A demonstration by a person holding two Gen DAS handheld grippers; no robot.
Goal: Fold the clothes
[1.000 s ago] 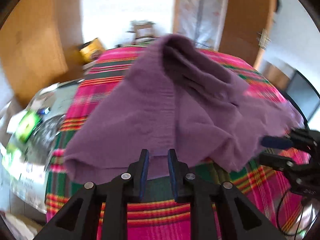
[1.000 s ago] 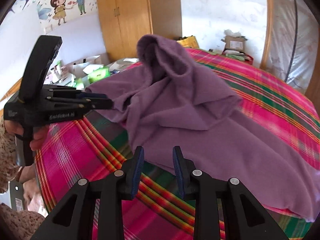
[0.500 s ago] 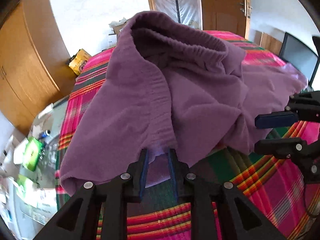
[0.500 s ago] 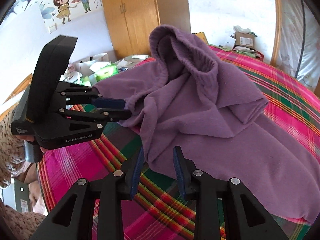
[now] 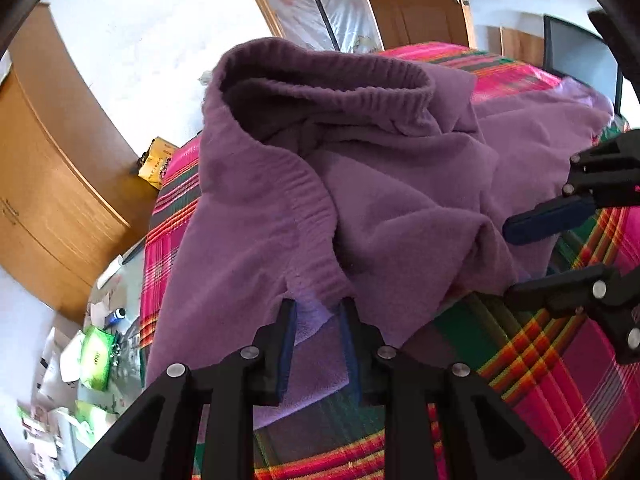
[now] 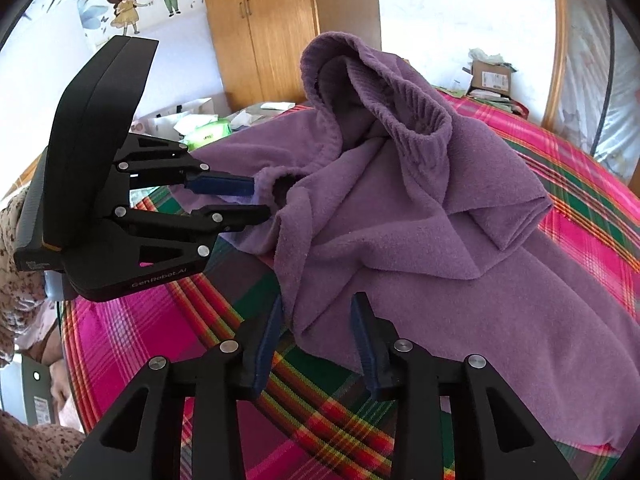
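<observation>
- Bed cover (image 6: 132,332): pink, green and yellow plaid, spread across the whole lower field of both wrist views; it carries everything else listed here.
- Purple garment (image 6: 420,216): a fleece piece with a ribbed, elasticated opening, lying in a rumpled heap on the cover. In the right wrist view the ribbed opening stands up at 12 o'clock, and the flat body of the cloth runs out toward 4 o'clock. In the left wrist view (image 5: 360,184) the opening also sits at 12 o'clock.
- Wooden wardrobe (image 6: 276,28): against the wall behind the heap, at 12 o'clock in the right wrist view.
- Left gripper (image 5: 318,344): its jaws have just been opening and stand apart; a ribbed hem of the garment lies in the gap, with a slack flap hanging between the blue pads. The pads no longer pinch it. Seen from the right wrist (image 6: 256,198), it reaches in from 9 o'clock, tips at a small curled fold.
- Right gripper (image 6: 318,340): jaws likewise just opening, set wide; a drooping edge of the garment hangs between them, touching neither pad clearly. From the left wrist (image 5: 520,256) it enters at 3 o'clock.
- Green packet (image 5: 96,360): among clutter beside the bed, at 8 o'clock.
</observation>
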